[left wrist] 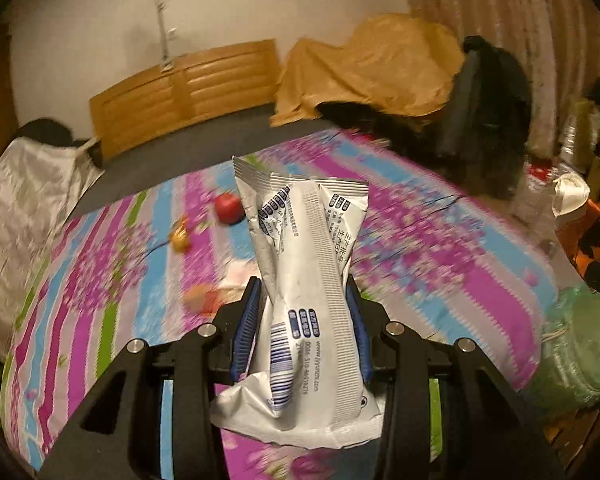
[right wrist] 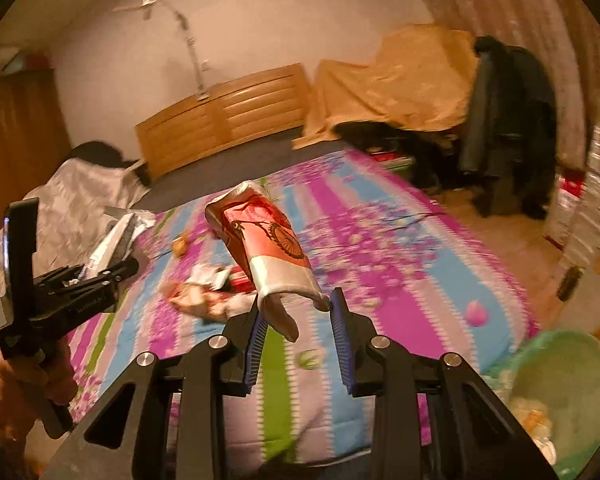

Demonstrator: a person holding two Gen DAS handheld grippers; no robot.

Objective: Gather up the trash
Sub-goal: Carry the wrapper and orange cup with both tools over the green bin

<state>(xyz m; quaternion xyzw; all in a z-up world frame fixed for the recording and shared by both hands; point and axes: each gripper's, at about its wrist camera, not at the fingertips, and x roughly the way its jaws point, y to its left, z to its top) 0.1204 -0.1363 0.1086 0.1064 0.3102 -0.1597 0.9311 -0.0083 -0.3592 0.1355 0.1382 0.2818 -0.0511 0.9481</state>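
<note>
the left gripper [left wrist: 305, 320] pinches a silver snack wrapper [left wrist: 303, 280] at its waist between the blue pads, so the crumpled pack stands upright ahead of it. the right gripper [right wrist: 300, 320] has its pads pressed on the folded lower end of a red-and-white wrapper with a bicycle print [right wrist: 264, 248], which leans up and away to its left. both hang above the striped bedspread [right wrist: 399, 264], where more scraps [right wrist: 204, 292] lie ahead and below. the green-lined trash bin [right wrist: 559, 392] sits low to the right, probably where both go.
</note>
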